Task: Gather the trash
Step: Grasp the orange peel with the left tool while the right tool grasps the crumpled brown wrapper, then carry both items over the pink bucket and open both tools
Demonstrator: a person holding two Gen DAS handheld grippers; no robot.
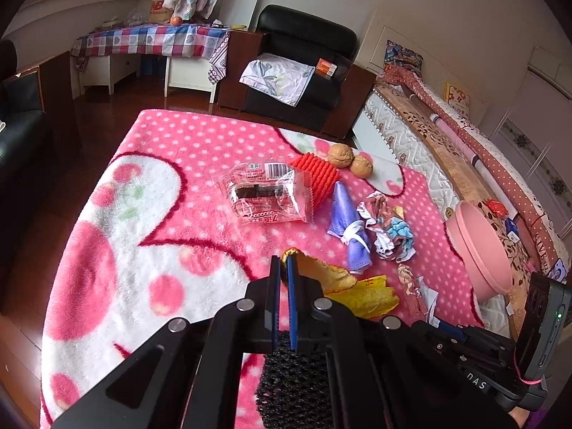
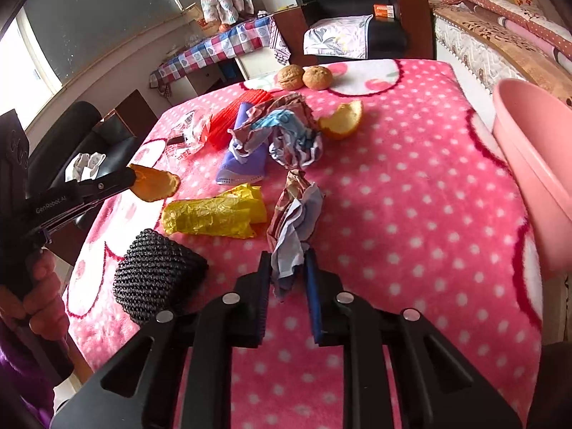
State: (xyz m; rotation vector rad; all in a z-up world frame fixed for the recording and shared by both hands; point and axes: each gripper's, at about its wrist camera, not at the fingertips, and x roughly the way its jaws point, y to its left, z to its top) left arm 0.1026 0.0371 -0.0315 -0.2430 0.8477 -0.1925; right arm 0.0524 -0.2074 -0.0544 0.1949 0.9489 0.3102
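on the worktop, a pink fleece blanket with white dots is lying under the scattered trash. at far left in the right wrist view, a hand is gripping the left tongs, whose jaws are pinching shut on a curved orange peel piece and holding it clear of the blanket. just right of that, a black foam mesh sleeve is sitting near a crumpled yellow plastic wrapper. farther back, a clear plastic snack packet is lying beside a red ribbed foam net, a lilac cloth pouch and a large crumpled paper wad. two brown walnuts are resting at the far edge, with a second orange peel piece close by. in the middle foreground, the right tongs are standing narrowly apart, both jaws pressing a twisted brown-and-white paper scrap. at far right, a pink plastic basin is standing at the blanket's edge.
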